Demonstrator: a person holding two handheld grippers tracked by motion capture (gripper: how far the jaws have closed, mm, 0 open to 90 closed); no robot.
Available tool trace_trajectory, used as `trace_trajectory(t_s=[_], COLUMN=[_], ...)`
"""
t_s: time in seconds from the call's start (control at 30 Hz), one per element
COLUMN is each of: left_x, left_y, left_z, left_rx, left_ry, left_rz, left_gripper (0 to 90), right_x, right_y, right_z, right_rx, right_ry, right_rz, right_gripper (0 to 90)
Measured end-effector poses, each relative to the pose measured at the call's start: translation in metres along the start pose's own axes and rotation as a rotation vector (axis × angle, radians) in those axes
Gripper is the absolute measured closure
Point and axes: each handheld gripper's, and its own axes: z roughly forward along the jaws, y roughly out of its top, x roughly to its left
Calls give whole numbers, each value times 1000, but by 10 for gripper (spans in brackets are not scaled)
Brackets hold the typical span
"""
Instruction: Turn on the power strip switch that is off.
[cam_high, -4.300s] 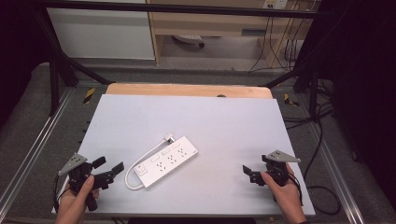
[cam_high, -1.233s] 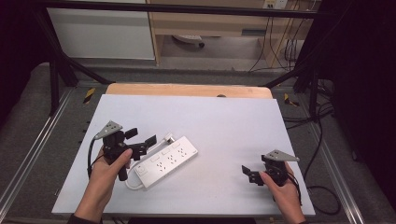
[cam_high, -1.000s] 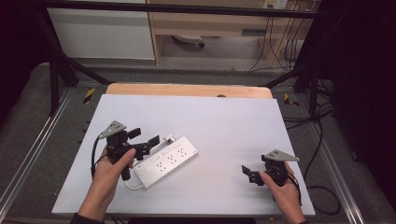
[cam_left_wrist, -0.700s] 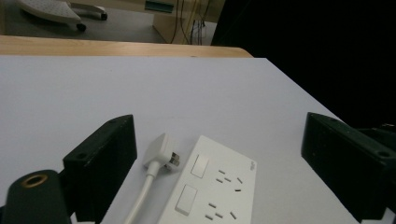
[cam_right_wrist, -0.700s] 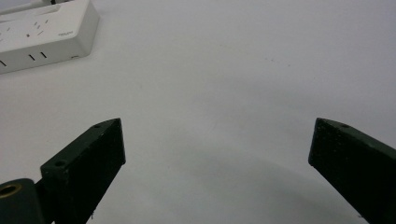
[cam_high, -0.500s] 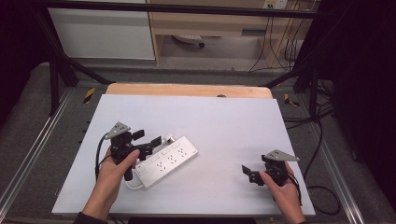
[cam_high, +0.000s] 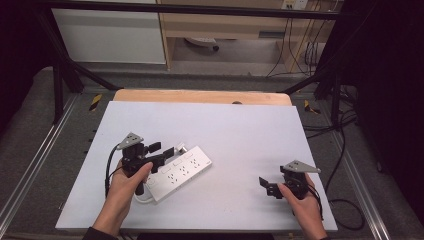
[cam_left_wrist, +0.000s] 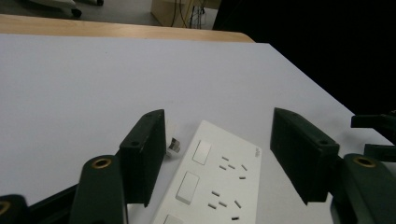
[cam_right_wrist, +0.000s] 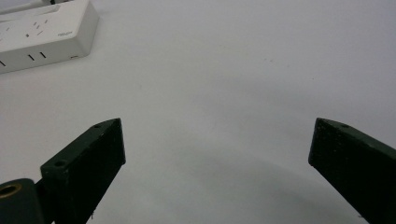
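Observation:
A white power strip lies at an angle on the white table, left of the middle. Its white cable curls at the near end. A small silver-tipped piece sits at the far end. My left gripper hangs over the strip's left half. In the left gripper view the strip lies between the jaws of the left gripper. They have just been closing, and a gap still shows on each side. My right gripper rests open at the front right, with bare table in front of the right gripper.
A wooden board borders the table's far edge. Metal rails run along both sides. Cables lie on the floor at the right. In the right gripper view the strip's end sits at the upper left.
My left hand has come from the front left corner to the power strip, edging right over it in the last second. Its jaws have narrowed. The right hand has stayed put.

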Motion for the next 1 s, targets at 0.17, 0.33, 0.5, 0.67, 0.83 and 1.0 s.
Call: trace_trajectory(t_s=[0.17,0.33,0.5,0.67,0.83,1.0], left_x=[2,4,5,5,6,8], left_y=[-3,-6,-10,-13,-14,-18], left_z=[2,4,7,10,11,13], left_rx=[8,16,30,44,51,59], left_ry=[-10,-22,-35,-40,-44,-49], left_rz=[-8,-19,-17,-6,-2,-14], left_gripper=[446,527,606,650,700,760], right_x=[0,0,1,0,0,0], right_y=[0,0,1,1,1,1], right_z=[0,0,0,0,0,0], right_rx=[0,2,1,2,4,2], right_ry=[-1,1,1,-1,-2,-1], right_rz=[-1,-2,-1,-4,-7,-3], right_gripper=[42,42,42,42,42,42])
